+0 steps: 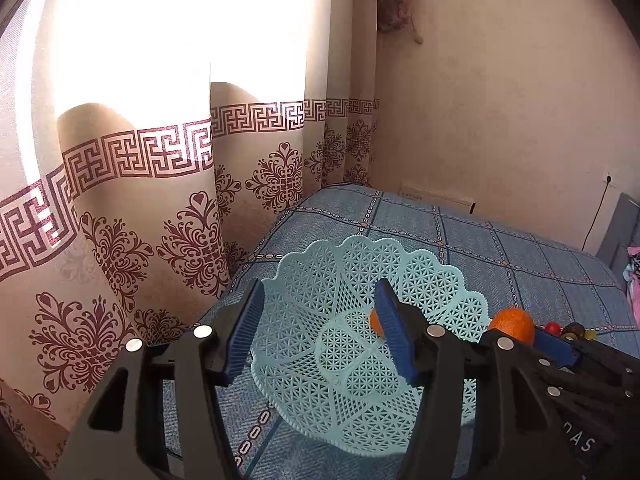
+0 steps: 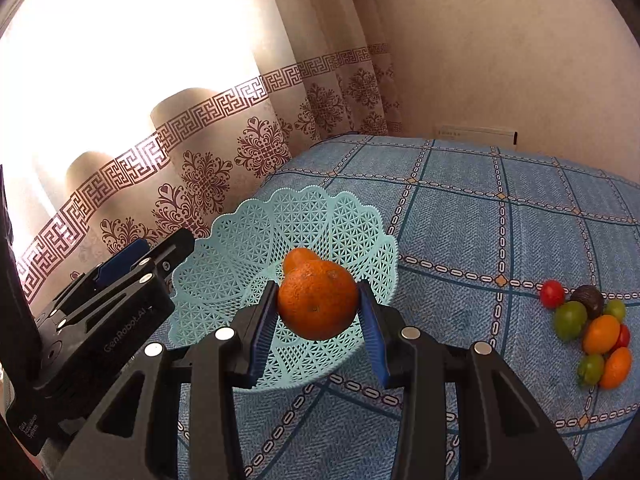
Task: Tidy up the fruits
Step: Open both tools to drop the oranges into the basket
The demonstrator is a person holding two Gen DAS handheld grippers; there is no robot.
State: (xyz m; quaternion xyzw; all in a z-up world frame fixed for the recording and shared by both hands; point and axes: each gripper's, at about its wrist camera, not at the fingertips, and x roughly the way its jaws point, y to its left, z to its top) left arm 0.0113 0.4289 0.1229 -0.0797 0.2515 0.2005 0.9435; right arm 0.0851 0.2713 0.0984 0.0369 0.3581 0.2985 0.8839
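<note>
Looking through the left wrist view first: the left gripper (image 1: 318,334) hangs over the near side of the mint lattice basket (image 1: 440,280), its blue fingers (image 1: 244,336) spread wide with nothing between them. The basket sits on the bed (image 1: 520,248), on a blue checked cover, close to the curtain (image 1: 140,220). Inside it, one small orange (image 1: 375,322) peeks out from behind the right-hand finger. Off to the right, the right gripper pokes in with a bigger orange (image 1: 514,322) just past the basket's rim. The left one isn't touching the basket as far as can be told, so it would make sense to keep it clear of the drop path, or let it steady the rim if the basket slides.

Right wrist view now: the right gripper (image 2: 318,316) has its fingers clamped on both sides of the big orange (image 2: 318,304), held above the near part of the basket (image 2: 240,264). The small orange (image 2: 298,258) already lies in the bowl right behind it. Best bet is probably to lower it until it's nearly on the lattice, a bit beside the small one, then spread the fingers slowly, since a round fruit dropped from height could roll or tip the light basket. So the basket holds one fruit so far. The leftover pile (image 2: 592,332) (red, green and orange small fruits plus something dark) sits well apart on the cover to the right.
</note>
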